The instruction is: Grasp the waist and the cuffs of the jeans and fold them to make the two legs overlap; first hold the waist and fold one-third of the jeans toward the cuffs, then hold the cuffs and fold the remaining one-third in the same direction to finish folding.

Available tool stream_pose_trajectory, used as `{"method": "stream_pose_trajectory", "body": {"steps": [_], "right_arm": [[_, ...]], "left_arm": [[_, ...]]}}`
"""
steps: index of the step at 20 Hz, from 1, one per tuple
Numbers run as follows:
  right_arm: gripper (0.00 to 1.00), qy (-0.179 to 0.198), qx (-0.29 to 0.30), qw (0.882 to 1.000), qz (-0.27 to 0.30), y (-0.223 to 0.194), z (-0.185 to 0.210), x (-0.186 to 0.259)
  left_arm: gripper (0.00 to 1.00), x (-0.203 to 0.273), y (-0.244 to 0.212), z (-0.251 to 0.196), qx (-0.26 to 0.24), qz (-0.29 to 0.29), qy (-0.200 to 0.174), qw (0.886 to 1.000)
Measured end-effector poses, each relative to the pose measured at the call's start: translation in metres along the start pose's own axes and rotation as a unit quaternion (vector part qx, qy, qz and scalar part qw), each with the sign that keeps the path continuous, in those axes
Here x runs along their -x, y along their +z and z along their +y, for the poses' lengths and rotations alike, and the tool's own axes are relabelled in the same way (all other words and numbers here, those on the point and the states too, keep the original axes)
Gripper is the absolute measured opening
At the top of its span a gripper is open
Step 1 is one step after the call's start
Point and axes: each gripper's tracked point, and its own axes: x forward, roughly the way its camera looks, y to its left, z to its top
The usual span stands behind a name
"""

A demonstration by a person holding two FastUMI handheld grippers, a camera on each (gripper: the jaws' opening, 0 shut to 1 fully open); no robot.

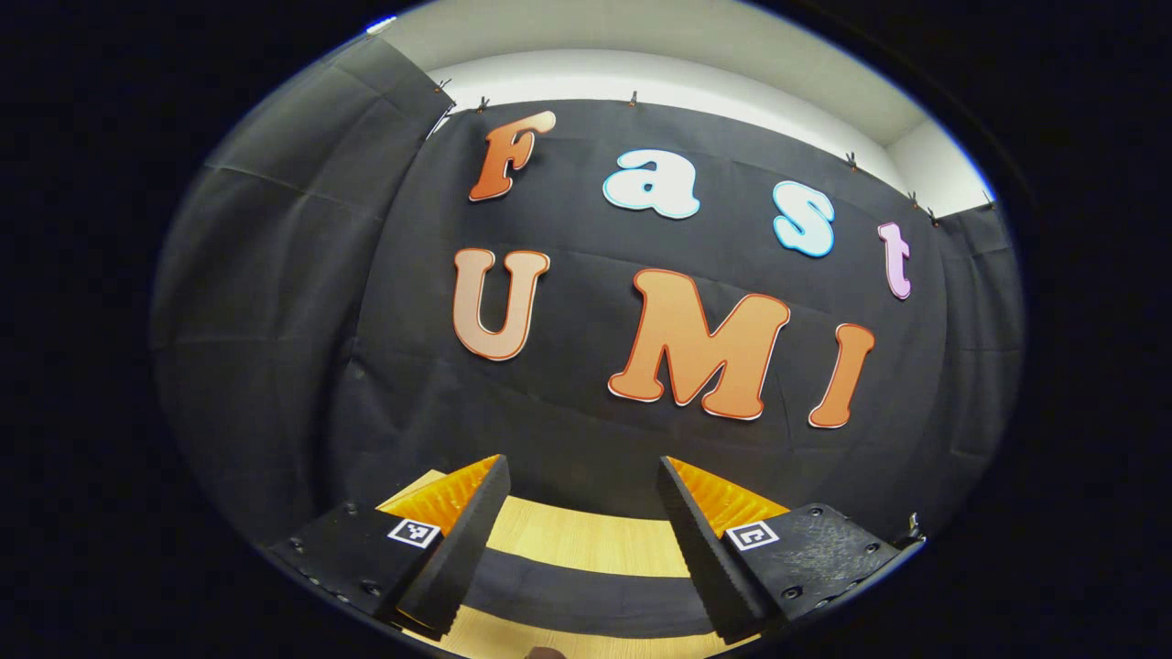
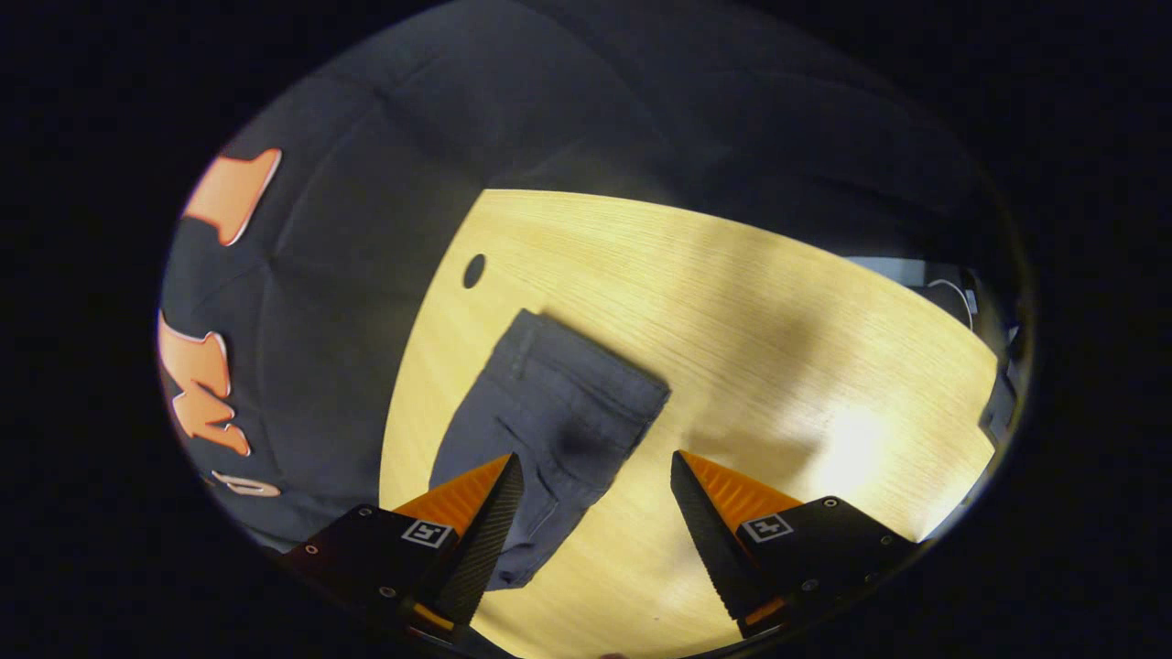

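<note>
In the right gripper view the jeans lie flat on the worktop, a dark, compact, roughly rectangular bundle with visible seams and a pocket line, its far corners squared off and its near end running down under and behind the left-hand finger of the right tool. That tool hangs above the worktop with its fingers spread wide and nothing between them; their inner faces are ribbed, and a small square marker sits on each finger body. The worktop is pale wood with a fine straight grain and a soft sheen where light pools on it. A small dark oval hole sits near its far left edge, apart from the jeans. To the right of the jeans the wood runs bare and broad out to the far and right edges; on the left only a narrow strip of wood separates the jeans from the edge, beyond which the creased black cloth wall hangs. In the left gripper view the left tool is likewise released, fingers well apart and empty, pointing at the cloth wall, with a band of the wood worktop and a dark strip across it showing between the fingers.
</note>
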Motion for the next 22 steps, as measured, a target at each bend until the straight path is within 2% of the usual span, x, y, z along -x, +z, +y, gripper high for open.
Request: {"method": "stream_pose_trajectory", "body": {"steps": [3,4,6,9,10,11,14,15,16,19,20,22], "right_arm": [[0.99,0.000,-0.037,0.999,-0.004,0.012,0.003,-0.016],[0.98,-0.006,-0.043,0.999,-0.007,0.014,0.002,-0.021],[0.99,-0.025,-0.051,0.998,-0.006,0.013,-0.005,-0.030],[0.95,-0.017,-0.056,0.998,-0.008,0.016,0.000,-0.037],[0.93,-0.014,-0.060,0.998,-0.009,0.019,0.000,-0.038],[0.89,-0.009,-0.060,0.998,-0.014,0.020,-0.002,-0.042],[0.36,0.039,-0.046,0.997,-0.043,0.023,-0.002,-0.052],[0.32,0.046,-0.057,0.996,-0.051,0.026,-0.002,-0.052],[0.20,0.043,-0.044,0.996,-0.059,0.023,0.002,-0.052],[0.19,0.011,0.055,0.993,-0.108,0.028,0.009,-0.030],[0.19,0.010,0.081,0.989,-0.125,0.030,0.022,-0.021],[0.19,0.016,0.114,0.982,-0.150,0.029,0.045,-0.002]], "left_arm": [[0.97,-0.002,-0.004,0.005,-0.016,0.008,0.014,1.000],[0.94,-0.003,-0.005,0.006,-0.017,0.011,0.017,1.000],[0.98,-0.004,-0.010,0.009,-0.012,0.018,0.021,1.000],[0.95,-0.010,-0.026,0.018,-0.001,0.036,0.034,0.999],[0.98,-0.011,-0.029,0.022,0.004,0.042,0.039,0.998],[0.98,-0.012,-0.032,0.025,0.012,0.047,0.042,0.998],[0.98,-0.015,-0.044,0.033,0.036,0.059,0.049,0.996],[0.98,-0.016,-0.045,0.036,0.039,0.059,0.049,0.996],[0.98,-0.019,-0.046,0.040,0.039,0.055,0.046,0.997],[0.98,-0.026,-0.051,0.060,0.026,0.064,0.036,0.997],[1.00,-0.028,-0.051,0.072,0.021,0.067,0.037,0.997],[0.98,-0.031,-0.047,0.093,0.020,0.065,0.040,0.997]]}}
